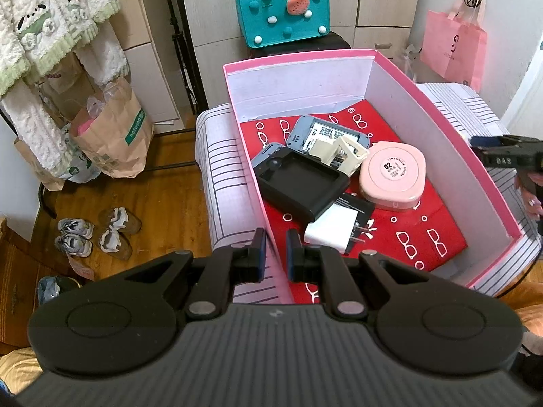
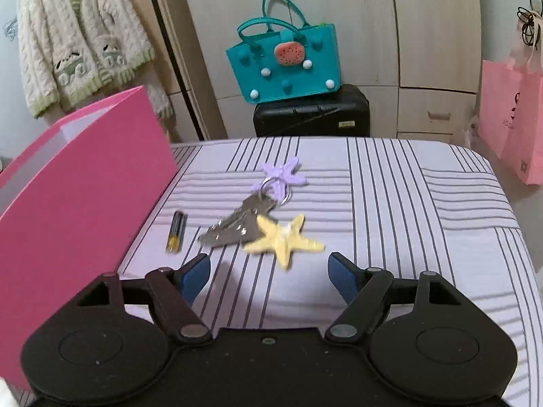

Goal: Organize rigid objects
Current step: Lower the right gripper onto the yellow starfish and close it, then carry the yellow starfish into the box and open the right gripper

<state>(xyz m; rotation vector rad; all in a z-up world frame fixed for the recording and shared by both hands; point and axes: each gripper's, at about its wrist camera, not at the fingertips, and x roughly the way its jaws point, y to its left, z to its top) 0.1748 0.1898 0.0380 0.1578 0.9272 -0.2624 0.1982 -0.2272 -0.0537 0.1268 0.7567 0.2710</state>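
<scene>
A pink box (image 1: 458,142) with a red lining stands on the striped bed. In it lie a black tray (image 1: 298,186), a pink round case (image 1: 392,174), a white plug adapter (image 1: 334,232), a cream clip (image 1: 349,152) and a grey device (image 1: 319,132). My left gripper (image 1: 273,249) straddles the box's near left wall, its jaws nearly closed with nothing between them. My right gripper (image 2: 268,271) is open and empty just above the bed, close before a bunch of keys (image 2: 237,225) with a yellow star charm (image 2: 281,237) and a purple star charm (image 2: 283,176). A battery (image 2: 175,232) lies left of the keys.
The pink box's outer wall (image 2: 78,183) rises left of the right gripper. A teal bag (image 2: 281,61) sits on a black case (image 2: 312,113) behind the bed. Pink shopping bags (image 2: 512,118) hang at the right. Shoes (image 1: 95,234) and paper bags (image 1: 112,135) stand on the wooden floor at left.
</scene>
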